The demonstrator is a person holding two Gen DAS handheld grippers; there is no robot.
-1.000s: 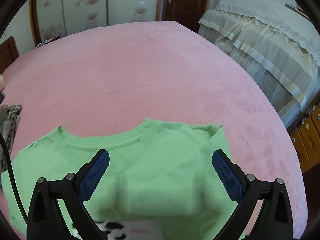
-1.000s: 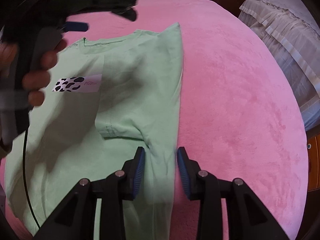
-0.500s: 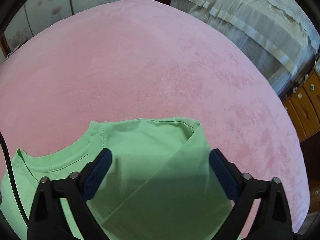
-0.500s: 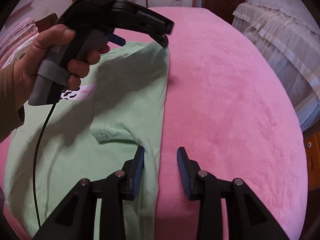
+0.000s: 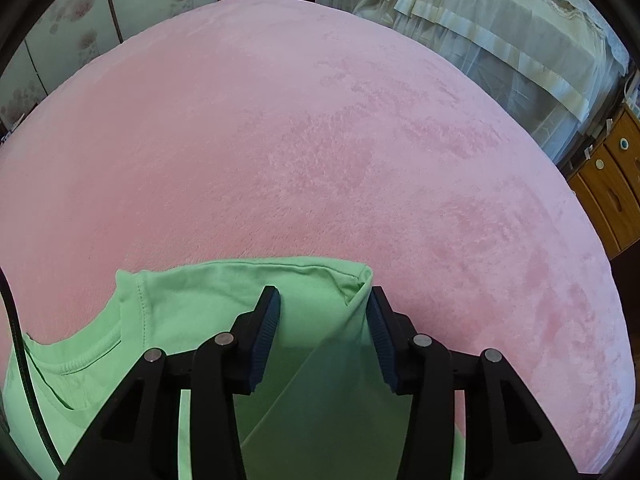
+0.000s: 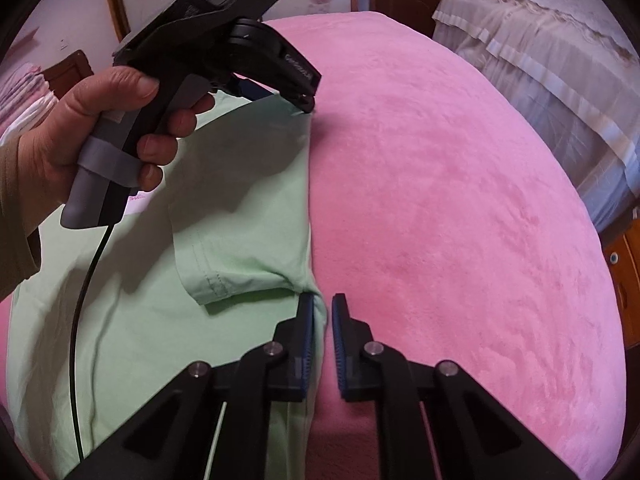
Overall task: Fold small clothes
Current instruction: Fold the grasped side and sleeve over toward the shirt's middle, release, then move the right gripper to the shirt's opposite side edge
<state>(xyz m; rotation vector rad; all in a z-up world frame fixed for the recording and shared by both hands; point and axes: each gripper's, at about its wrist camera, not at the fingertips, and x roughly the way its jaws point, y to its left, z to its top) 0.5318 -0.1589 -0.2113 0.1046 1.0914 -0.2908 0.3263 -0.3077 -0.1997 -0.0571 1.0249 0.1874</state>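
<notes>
Shirt: green T-shirt [image 6: 248, 184] is lying on the pink blanket [image 5: 320, 140], one side folded in.
Left gripper [image 5: 323, 320]: you're closing half-spread jaws around the folded shoulder corner (not yet pinching).
Right gripper [image 6: 322, 322]: you're closing nearly together on the fold's edge, anchoring it.

Your left black two-finger tongs with blue ribbed pads [image 5: 323, 334] point steeply down, jaws partly apart and just been closing, green cloth between them, the right-hand pad at its folded edge. Your bare left hand [image 6: 92, 148] wraps the grey handle, index finger forward. Your right black tongs [image 6: 322, 340] have just been closing too, nearly shut, a cloth edge between the pads.
</notes>
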